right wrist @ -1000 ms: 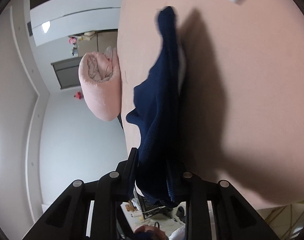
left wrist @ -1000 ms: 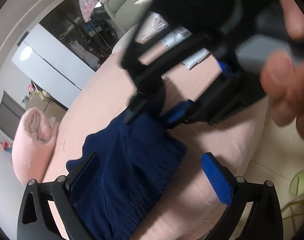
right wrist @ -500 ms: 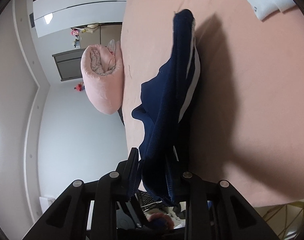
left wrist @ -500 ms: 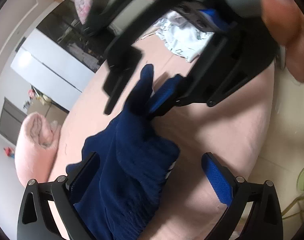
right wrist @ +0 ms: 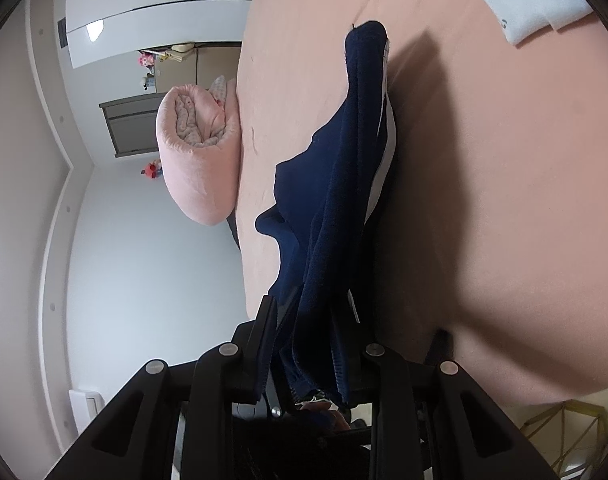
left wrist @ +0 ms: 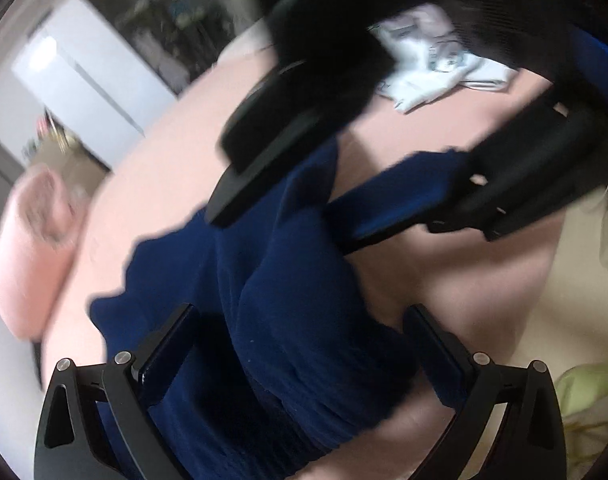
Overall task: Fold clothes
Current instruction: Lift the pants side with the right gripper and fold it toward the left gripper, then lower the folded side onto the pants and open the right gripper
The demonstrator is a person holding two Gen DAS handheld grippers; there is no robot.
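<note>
A navy blue garment (left wrist: 288,300) with a white stripe lies bunched on the pink bed (left wrist: 164,168). My left gripper (left wrist: 300,312) is open, tilted down over the cloth, which lies between its wide-apart fingers without being pressed. In that blurred view my right gripper (left wrist: 280,228) reaches in from the top right and pinches a fold of the garment. In the right wrist view the navy garment (right wrist: 336,200) runs from the bed surface (right wrist: 484,160) into my right gripper (right wrist: 309,300), which is shut on its near edge.
A rolled pink blanket (right wrist: 200,152) lies at the far end of the bed, also seen as the pink blanket roll (left wrist: 28,248). A white printed garment (left wrist: 432,60) lies further along the sheet. The bed edge and floor are at lower right, with a yellow-green object (left wrist: 584,384) there.
The left gripper has tilted and dropped closer over the navy garment, which now fills more of the gap between its fingers. The right gripper, still clamped on the cloth, looms larger in the left view.
</note>
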